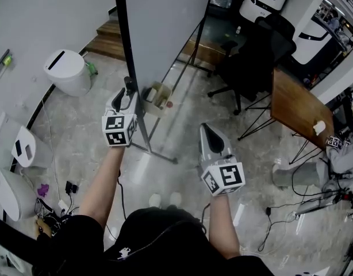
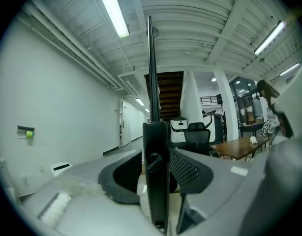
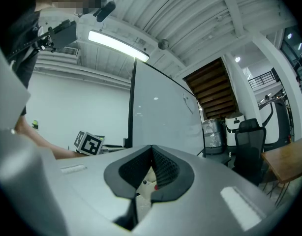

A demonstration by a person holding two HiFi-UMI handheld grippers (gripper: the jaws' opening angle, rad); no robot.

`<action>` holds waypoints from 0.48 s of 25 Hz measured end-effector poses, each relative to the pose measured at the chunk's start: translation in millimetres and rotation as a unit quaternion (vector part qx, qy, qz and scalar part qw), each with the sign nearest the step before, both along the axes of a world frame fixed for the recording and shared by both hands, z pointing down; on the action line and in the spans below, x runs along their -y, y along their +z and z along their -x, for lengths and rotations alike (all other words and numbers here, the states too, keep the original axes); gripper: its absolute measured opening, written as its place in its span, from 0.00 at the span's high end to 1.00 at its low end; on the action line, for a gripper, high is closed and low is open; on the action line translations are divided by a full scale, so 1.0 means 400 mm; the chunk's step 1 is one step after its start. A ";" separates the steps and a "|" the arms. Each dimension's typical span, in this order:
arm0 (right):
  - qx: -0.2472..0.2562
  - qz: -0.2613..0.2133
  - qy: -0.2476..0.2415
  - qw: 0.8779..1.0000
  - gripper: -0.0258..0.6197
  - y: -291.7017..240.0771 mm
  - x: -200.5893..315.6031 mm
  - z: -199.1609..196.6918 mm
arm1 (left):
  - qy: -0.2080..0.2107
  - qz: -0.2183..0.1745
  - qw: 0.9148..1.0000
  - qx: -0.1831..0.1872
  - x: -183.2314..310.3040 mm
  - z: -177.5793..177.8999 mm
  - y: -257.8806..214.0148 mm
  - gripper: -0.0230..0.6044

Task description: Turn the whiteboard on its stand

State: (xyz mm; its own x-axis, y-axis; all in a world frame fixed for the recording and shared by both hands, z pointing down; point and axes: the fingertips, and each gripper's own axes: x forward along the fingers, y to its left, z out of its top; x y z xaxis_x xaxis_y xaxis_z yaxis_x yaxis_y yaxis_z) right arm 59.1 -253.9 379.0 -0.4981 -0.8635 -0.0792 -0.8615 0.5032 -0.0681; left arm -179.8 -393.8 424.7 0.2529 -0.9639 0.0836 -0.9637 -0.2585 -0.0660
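There's the left tool [image 1: 128,92] clamped on the whiteboard's [image 1: 165,22] upright black side frame [image 2: 150,73], with the board edge-on and running away ahead, while the right tool [image 1: 207,129], jaws together and empty, hangs apart to its right, so the left hand is nearer.

I'm standing in an open office that doubles as a robotics lab: a whiteboard [image 1: 165,16] on its stand, a black office chair [image 1: 254,62] beside a wooden desk [image 1: 294,105], white robots [image 1: 263,2] parked behind, cables [image 1: 283,204] across the floor [image 1: 188,125].
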 end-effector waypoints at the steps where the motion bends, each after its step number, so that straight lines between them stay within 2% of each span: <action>1: 0.000 0.000 0.001 1.000 0.95 -0.001 -0.001 -0.001 | 0.000 -0.007 1.000 -0.001 -0.005 0.001 -0.018 0.67; 6: 0.002 -0.004 0.001 1.000 0.95 -0.005 -0.011 -0.005 | 0.013 -0.042 0.999 -0.001 -0.035 -0.020 -0.097 0.68; 12: -0.003 -0.007 0.009 1.000 0.95 -0.009 -0.026 -0.026 | 0.044 -0.051 0.998 -0.007 -0.079 -0.081 -0.116 0.74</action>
